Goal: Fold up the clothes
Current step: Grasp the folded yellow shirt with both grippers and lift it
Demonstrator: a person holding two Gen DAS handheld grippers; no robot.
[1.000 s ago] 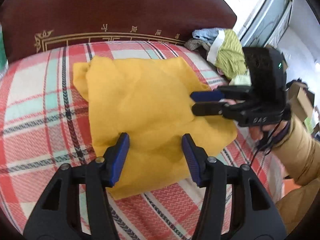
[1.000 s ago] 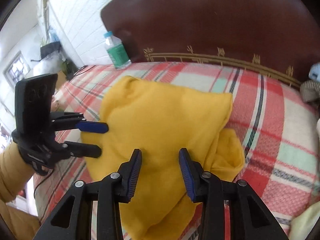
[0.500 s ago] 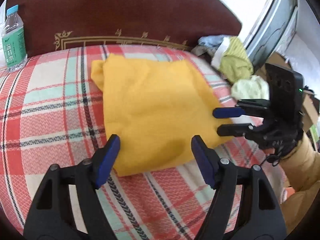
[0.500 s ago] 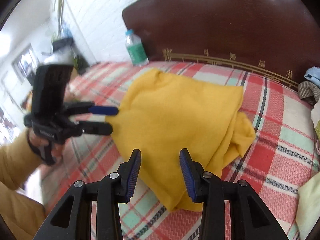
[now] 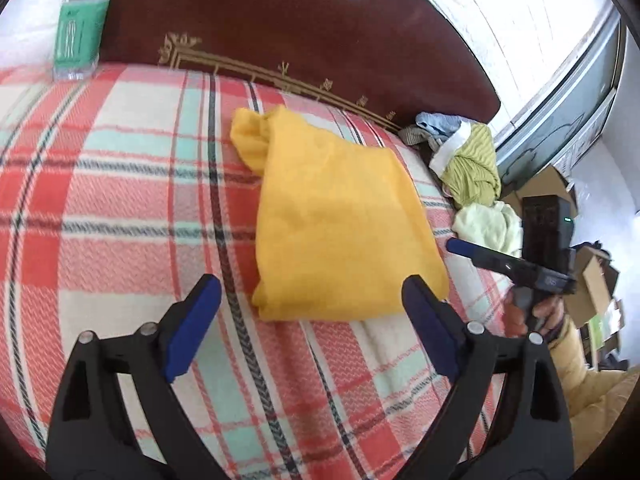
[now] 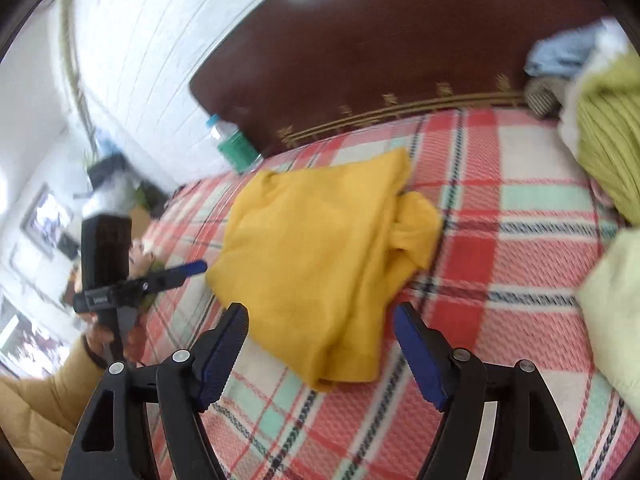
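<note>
Nearest, at the bottom of the left wrist view, the left gripper [image 5: 312, 322] stands with its blue pads wide apart and nothing between them, just short of the near hem of the yellow garment [image 5: 340, 236]. The right gripper [image 6: 320, 350] fills the bottom of its own view in the same way, spread and empty, with the cloth's near corner just beyond its tips. That garment lies at frame centre as a compact, roughly rectangular packet on the plaid bedspread [image 5: 120, 216], a bunched lump sticking out at its far end (a sleeve or a hood, I cannot tell). By my reading the fold on this piece looks largely made and both tools are off it; whether one more fold or a tuck of the lump is meant, the views do not settle. Any further grip would want the pads closing on a clean edge rather than on the loose bunch. Farther off, at right of the left view, a heap of clothes [image 5: 472, 168] crowds the packet's side and leaves little room there. A water bottle [image 5: 78, 28] stands upper left against the dark headboard [image 5: 280, 12].
</note>
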